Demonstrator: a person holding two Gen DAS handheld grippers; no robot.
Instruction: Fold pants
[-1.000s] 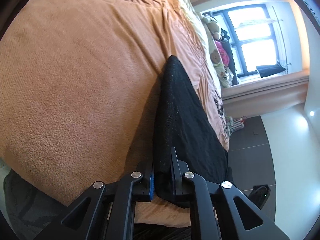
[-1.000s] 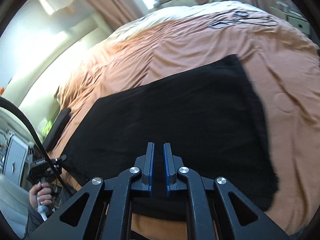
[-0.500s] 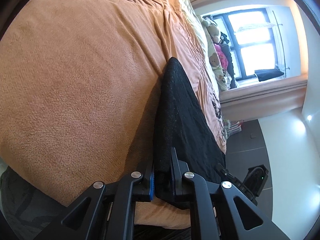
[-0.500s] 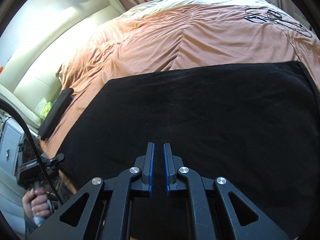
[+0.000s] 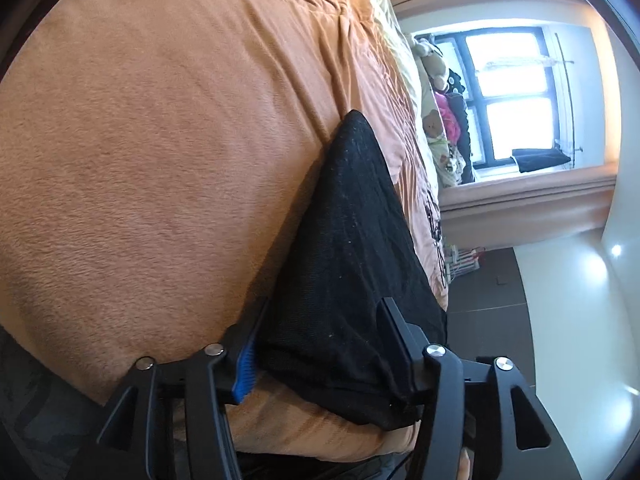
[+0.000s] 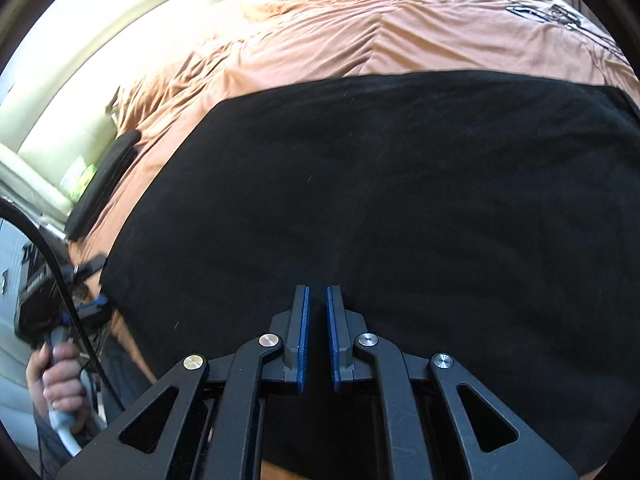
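left wrist view: left gripper (image 5: 320, 344) at bed edge, jaws just opened, now spread; corner of black folded fabric pants (image 5: 352, 264) lies between fingers, pads clear of cloth. pants rest on orange fleece blanket (image 5: 152, 168). only this view shows bright window (image 5: 508, 96) and plush toys (image 5: 434, 76).

right wrist view: right gripper (image 6: 318, 320) above pants (image 6: 380, 200), jaws pressed nearly together, nothing between. only here: whole flat dark rectangle, person's hand (image 6: 60, 380) gripping left tool handle.

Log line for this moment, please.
left gripper: jaws just opened, black pants edge between, unpinched | right gripper: shut, empty, over pants | orange blanket
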